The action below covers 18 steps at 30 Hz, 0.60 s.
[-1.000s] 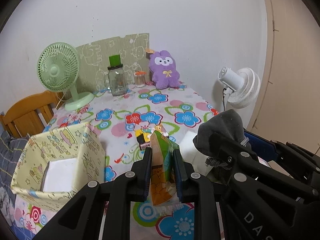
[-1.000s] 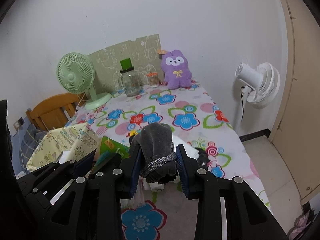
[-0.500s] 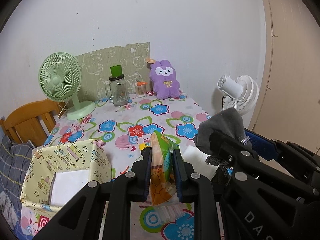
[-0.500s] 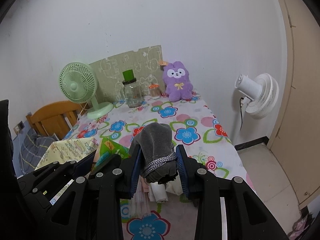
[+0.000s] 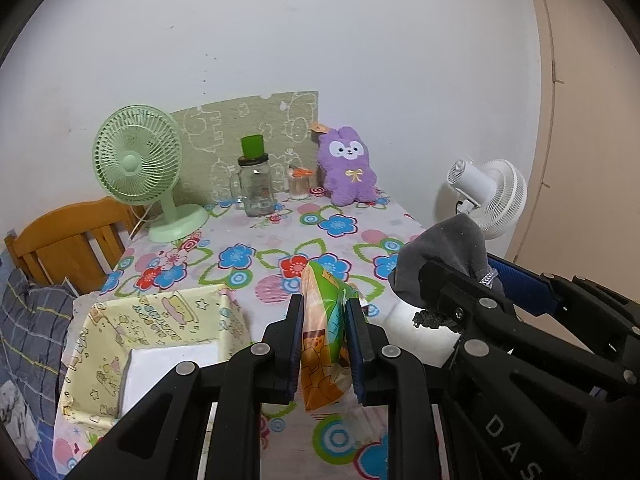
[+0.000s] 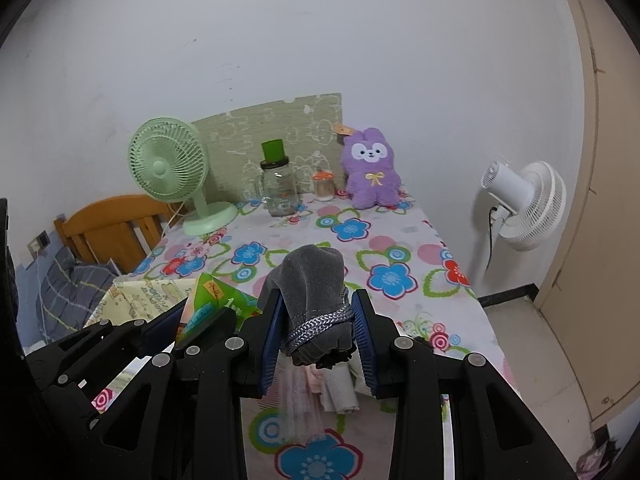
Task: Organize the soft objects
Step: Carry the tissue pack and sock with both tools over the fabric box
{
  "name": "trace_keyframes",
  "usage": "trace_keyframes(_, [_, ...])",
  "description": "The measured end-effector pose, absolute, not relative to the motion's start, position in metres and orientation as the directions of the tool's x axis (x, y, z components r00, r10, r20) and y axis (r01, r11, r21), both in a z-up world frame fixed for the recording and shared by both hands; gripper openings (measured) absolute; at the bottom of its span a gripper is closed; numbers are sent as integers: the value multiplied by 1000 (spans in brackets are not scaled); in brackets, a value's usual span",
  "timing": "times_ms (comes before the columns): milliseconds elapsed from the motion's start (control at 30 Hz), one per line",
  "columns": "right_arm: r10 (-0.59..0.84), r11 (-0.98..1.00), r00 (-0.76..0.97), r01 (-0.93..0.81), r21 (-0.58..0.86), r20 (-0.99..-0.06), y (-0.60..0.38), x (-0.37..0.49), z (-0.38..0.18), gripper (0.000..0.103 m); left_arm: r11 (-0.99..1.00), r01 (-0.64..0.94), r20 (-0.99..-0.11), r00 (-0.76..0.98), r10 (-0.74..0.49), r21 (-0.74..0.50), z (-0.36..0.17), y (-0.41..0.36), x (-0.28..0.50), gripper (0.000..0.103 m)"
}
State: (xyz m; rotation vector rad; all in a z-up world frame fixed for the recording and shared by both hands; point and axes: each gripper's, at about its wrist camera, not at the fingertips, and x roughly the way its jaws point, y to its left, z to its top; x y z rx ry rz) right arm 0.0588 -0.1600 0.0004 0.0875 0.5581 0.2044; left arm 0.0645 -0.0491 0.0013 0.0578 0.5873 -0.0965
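Observation:
My left gripper is shut on a green and orange soft packet, held upright above the flowered table. The packet's green top also shows at the left of the right wrist view. My right gripper is shut on a rolled grey sock with a silver braided band; the grey sock sits to the right in the left wrist view. A yellow patterned fabric box with a white sheet inside stands on the table at lower left. Pale folded cloths lie on the table below the sock.
At the table's far end stand a green desk fan, a glass jar with a green lid, a small orange-capped jar and a purple plush rabbit. A white floor fan is right of the table, a wooden chair left.
Both grippers have risen and drawn back from the table with their loads, so the table and the yellow box look smaller and lower. Neither grip has changed.

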Motion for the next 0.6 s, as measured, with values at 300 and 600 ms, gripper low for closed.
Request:
trace_keyframes(300, [254, 967, 812, -229, 114, -525, -129, 65, 9, 38, 997, 78, -559, 827, -60, 8, 7, -20, 67, 18])
trace_keyframes(600, [294, 952, 779, -293, 93, -554, -93, 76, 10, 38, 998, 59, -573, 818, -38, 18, 6, 9, 74, 19])
